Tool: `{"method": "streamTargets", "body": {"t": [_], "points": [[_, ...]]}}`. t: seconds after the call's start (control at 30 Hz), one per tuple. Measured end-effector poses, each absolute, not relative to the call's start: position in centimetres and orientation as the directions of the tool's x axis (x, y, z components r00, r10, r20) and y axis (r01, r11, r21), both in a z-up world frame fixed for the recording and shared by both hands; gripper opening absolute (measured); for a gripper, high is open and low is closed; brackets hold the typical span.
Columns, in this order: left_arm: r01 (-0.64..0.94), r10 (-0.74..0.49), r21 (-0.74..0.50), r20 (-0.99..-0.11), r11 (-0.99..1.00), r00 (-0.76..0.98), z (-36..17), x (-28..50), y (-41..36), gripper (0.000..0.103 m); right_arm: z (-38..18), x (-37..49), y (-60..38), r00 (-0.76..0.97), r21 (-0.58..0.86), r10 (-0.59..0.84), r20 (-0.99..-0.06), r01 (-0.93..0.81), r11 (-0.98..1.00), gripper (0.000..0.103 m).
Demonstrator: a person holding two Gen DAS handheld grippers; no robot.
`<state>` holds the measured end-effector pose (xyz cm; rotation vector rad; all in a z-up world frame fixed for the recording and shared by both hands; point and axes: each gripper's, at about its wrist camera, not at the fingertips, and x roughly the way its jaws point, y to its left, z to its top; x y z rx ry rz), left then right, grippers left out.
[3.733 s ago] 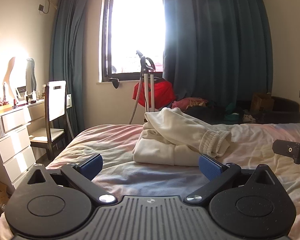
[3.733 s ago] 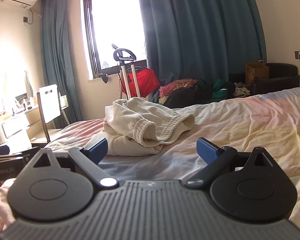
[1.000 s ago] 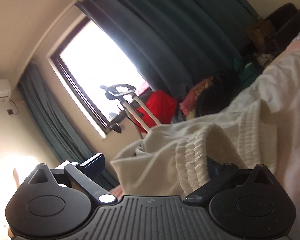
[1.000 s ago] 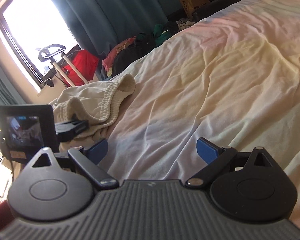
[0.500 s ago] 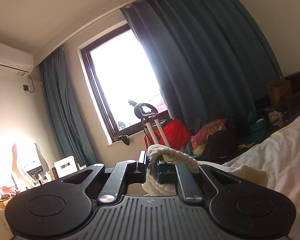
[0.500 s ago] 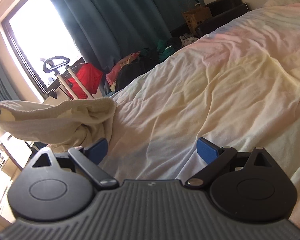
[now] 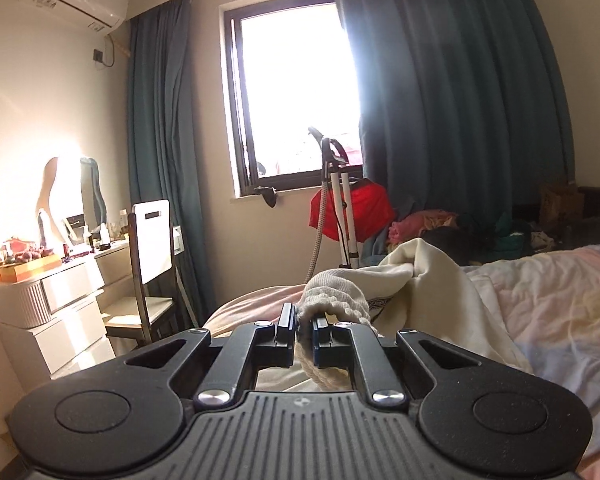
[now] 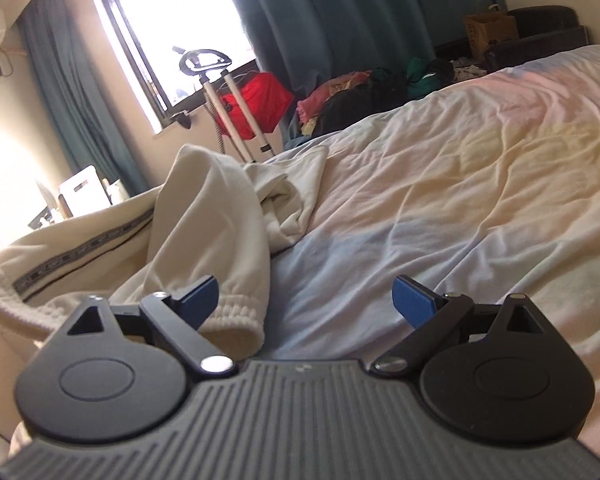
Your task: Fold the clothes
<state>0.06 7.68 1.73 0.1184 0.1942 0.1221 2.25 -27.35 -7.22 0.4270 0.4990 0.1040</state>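
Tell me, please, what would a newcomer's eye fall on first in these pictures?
Probably the cream sweatpants, heaped at the left of the pastel bed, their ribbed waistband pinched in the left gripper. Next, the blazing window between teal curtains, and the right gripper open beside a trouser cuff.

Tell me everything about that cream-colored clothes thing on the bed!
The cream sweatpants look soft and thick, like fleece, with ribbed elastic edges and a dark patterned tape along one hem. They are rumpled and unfolded, draped over the pastel bed sheet. The left gripper is shut on their ribbed band; the open right gripper grips nothing.
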Motion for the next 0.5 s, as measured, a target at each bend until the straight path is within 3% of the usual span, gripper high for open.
{"method": "streamTargets", "body": {"t": [0.03,0.17,0.27,0.4,0.5], "points": [[-0.119,0.135,0.093,-0.186,0.989,0.973,1.9,-0.1,8.6,0.009,-7.4,2.3,-26.7,0.866,0.409,0.213,-0.452,-0.010,0.912,0.077],[-0.137,0.136,0.006,-0.184,0.991,0.973,1.9,-0.9,11.1,0.009,-8.0,2.6,-24.4,0.841,0.351,0.241,-0.484,-0.065,0.934,0.076],[-0.145,0.147,0.022,-0.170,0.989,0.974,1.5,-0.9,11.4,0.009,-8.4,3.9,-23.0,0.832,0.277,0.232,-0.505,-0.098,0.956,0.076],[-0.139,0.142,0.029,-0.152,0.990,0.978,1.5,-0.2,11.4,0.012,-10.0,6.2,-21.5,0.774,0.311,0.329,-0.541,-0.179,0.933,0.076],[-0.160,0.156,-0.006,-0.187,0.987,0.970,1.2,1.0,11.9,0.012,-11.0,7.3,-19.6,0.760,0.288,0.344,-0.551,-0.213,0.934,0.072]]}}
